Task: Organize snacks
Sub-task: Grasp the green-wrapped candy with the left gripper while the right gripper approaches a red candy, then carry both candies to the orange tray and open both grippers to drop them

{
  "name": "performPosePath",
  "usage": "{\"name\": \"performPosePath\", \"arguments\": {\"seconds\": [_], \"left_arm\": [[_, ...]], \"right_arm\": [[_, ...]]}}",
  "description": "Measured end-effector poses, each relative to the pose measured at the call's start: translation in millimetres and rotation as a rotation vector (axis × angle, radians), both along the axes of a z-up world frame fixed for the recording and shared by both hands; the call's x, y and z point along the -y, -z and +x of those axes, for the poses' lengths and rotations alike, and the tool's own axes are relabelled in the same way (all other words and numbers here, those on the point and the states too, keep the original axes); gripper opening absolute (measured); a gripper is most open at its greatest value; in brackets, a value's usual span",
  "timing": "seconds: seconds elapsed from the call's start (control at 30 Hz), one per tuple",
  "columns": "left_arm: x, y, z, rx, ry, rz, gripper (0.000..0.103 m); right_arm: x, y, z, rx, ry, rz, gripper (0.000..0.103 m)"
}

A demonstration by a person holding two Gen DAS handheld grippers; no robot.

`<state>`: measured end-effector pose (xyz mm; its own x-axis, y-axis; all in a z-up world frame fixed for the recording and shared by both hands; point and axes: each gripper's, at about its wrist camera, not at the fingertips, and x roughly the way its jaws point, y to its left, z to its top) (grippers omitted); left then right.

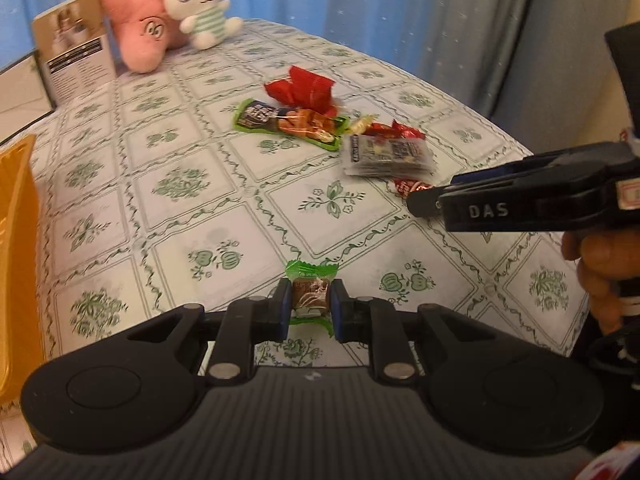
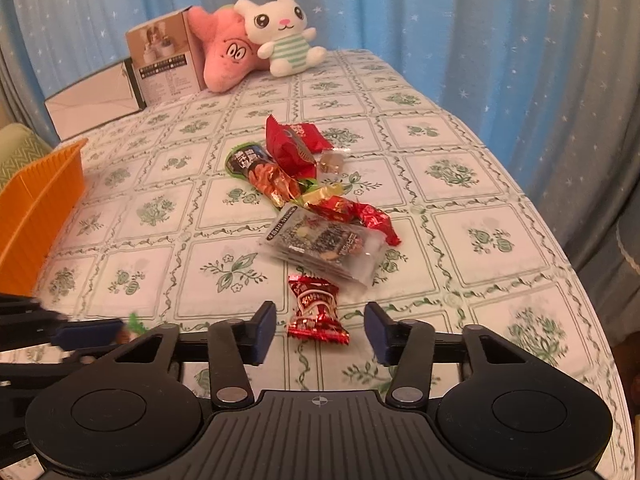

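My left gripper (image 1: 310,305) is shut on a small green-wrapped candy (image 1: 311,295), held above the tablecloth. My right gripper (image 2: 320,332) is open, its fingers on either side of a red-wrapped candy (image 2: 317,309) that lies on the table. Beyond it lie a clear packet with dark print (image 2: 320,244), a red wrapper (image 2: 356,216), a green snack bag (image 2: 260,172) and a red bag (image 2: 294,146). The same pile shows in the left wrist view (image 1: 312,120). An orange basket (image 2: 36,204) stands at the left, also at the left edge of the left wrist view (image 1: 16,264).
A pink plush (image 2: 224,54) and a white bunny plush (image 2: 286,30) sit at the table's far end beside a cardboard box (image 2: 166,60) and a flat box (image 2: 92,100). Blue curtains hang behind. The table edge curves down the right side.
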<state>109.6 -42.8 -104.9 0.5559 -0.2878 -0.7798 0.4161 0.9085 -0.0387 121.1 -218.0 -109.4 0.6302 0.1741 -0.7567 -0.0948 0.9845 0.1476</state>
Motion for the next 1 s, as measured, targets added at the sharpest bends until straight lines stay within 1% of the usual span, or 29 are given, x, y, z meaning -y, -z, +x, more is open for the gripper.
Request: {"name": "performPosePath", "arguments": {"seconds": [0.07,0.2,0.27,0.33,0.5,0.6,0.7,0.83,1.0], "left_arm": [[-2,-2,-3,-0.002,-0.018,-0.007,0.018],[-5,-3,-5,-0.008,-0.051,-0.018,0.018],[-7,-4,-6,-0.010,-0.068,-0.026,0.018],[-9,-5,-7,-0.011,-0.079,-0.030,0.018],[-15,-9,-7,-0.005,-0.109,-0.037,0.018],[-22,-15,-8,0.006,-0.139,-0.046,0.018],[-33,-26,-9,0.026,-0.177,-0.059,0.018],[-59,-47,-10,0.065,-0.236,-0.067,0.018],[-106,-73,-13,0.113,-0.330,-0.057,0.018]], "right_arm": [[-2,4,5,-0.004,-0.008,-0.012,0.044],[-7,8,10,-0.005,-0.022,-0.044,0.029],[-10,9,10,-0.004,-0.029,-0.065,0.027],[-14,9,9,0.001,-0.037,-0.082,0.023],[-16,4,1,0.021,-0.040,-0.077,0.022],[-22,-7,-5,0.043,-0.056,-0.070,0.022],[-32,-22,-10,0.069,-0.077,-0.040,0.022],[-57,-48,-11,0.119,-0.133,0.003,0.022],[-103,-77,-9,0.171,-0.232,0.071,0.022]]}}
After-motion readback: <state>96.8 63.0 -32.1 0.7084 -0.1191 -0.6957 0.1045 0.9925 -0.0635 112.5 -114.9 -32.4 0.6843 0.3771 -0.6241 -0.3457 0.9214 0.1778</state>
